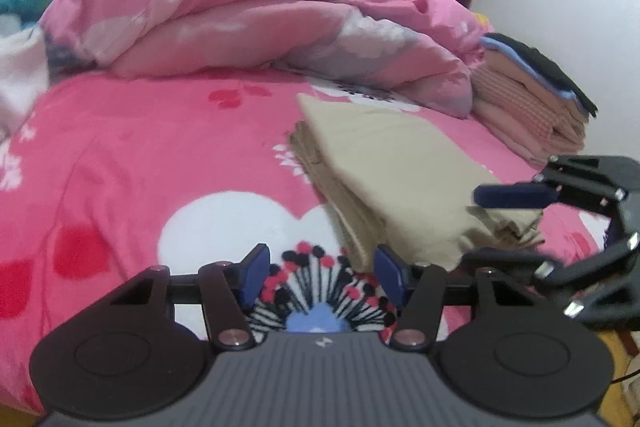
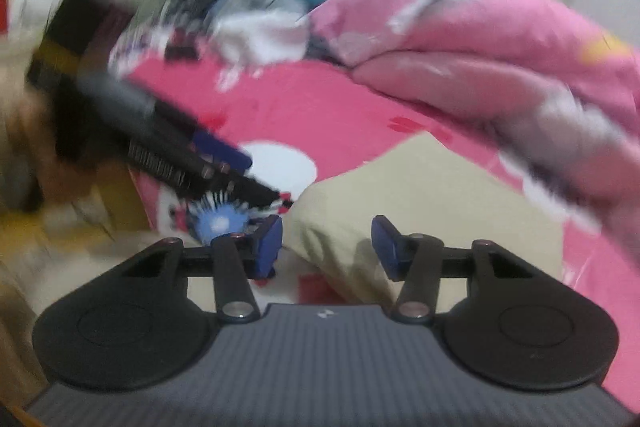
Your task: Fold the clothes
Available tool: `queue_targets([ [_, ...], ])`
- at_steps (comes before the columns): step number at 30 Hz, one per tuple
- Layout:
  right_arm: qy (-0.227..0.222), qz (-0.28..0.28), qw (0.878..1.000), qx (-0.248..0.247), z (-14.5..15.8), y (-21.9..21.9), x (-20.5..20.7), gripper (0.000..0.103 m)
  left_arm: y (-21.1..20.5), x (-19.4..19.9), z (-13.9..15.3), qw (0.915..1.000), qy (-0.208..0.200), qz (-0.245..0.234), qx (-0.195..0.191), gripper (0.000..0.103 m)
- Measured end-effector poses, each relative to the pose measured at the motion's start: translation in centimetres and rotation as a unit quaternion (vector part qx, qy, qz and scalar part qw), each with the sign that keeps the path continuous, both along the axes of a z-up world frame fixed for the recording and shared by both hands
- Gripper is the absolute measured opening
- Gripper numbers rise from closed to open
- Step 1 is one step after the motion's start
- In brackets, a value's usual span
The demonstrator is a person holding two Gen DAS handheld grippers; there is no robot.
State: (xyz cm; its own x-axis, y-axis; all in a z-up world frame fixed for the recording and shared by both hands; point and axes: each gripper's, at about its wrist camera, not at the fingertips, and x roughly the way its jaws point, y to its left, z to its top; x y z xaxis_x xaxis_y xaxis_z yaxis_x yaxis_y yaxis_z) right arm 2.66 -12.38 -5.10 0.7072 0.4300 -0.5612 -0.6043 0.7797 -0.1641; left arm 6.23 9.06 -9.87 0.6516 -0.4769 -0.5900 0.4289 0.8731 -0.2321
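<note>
— Blue-padded fingers of the left gripper [image 1: 320,277] come first in the left wrist view, jaws apart with nothing between them, over the flower print on the pink bedsheet [image 1: 132,151].

— And the folded garment?

— That beige folded garment [image 1: 394,169] lies flat on the sheet just ahead of those fingers, toward the right. Behind it is a bunched pink quilt [image 1: 256,15], and at the far right a stack of folded clothes [image 1: 536,95], pinkish ones below, blue and black on top.

— What about the other hand's tool?

— Its right gripper [image 2: 327,245] is spread open too. From its own blurred camera the garment's near corner seems to sit between the pads without being pinched. From the left camera, one blue fingertip hangs over that corner.

— So nothing is gripped?

— Neither tool has hold of anything.
</note>
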Motion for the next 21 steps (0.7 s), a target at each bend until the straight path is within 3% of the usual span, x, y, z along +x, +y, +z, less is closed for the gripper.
queue_targets([
  [3,-0.021,0.021,0.997,-0.075,-1.0,2.5,0.4,0.049,0.5,0.1,-0.2,1.0,0.003,0.001,-0.008,0.058],
  [8,-0.013,0.021,0.995,-0.099,-1.6,3.1,1.2,0.042,0.5,0.3,-0.6,0.9998,0.007,-0.005,-0.02,0.058],
  [13,-0.044,-0.012,0.994,-0.097,-1.3,3.3,1.1,0.016,0.6,0.4,-0.8,0.9996,0.009,-0.005,-0.028,0.058],
  [15,-0.084,-0.046,0.991,-0.093,-0.6,3.2,0.8,0.012,0.8,0.3,-0.8,0.9995,0.008,-0.003,-0.03,0.058],
  [18,-0.166,-0.1,0.975,-0.107,0.3,3.4,0.2,0.012,1.3,0.3,-0.6,0.9995,0.003,0.005,-0.031,0.058],
  [21,-0.226,-0.117,0.953,-0.166,-0.9,4.8,0.1,0.012,1.9,0.5,-0.6,0.9994,0.003,0.015,-0.03,0.058],
])
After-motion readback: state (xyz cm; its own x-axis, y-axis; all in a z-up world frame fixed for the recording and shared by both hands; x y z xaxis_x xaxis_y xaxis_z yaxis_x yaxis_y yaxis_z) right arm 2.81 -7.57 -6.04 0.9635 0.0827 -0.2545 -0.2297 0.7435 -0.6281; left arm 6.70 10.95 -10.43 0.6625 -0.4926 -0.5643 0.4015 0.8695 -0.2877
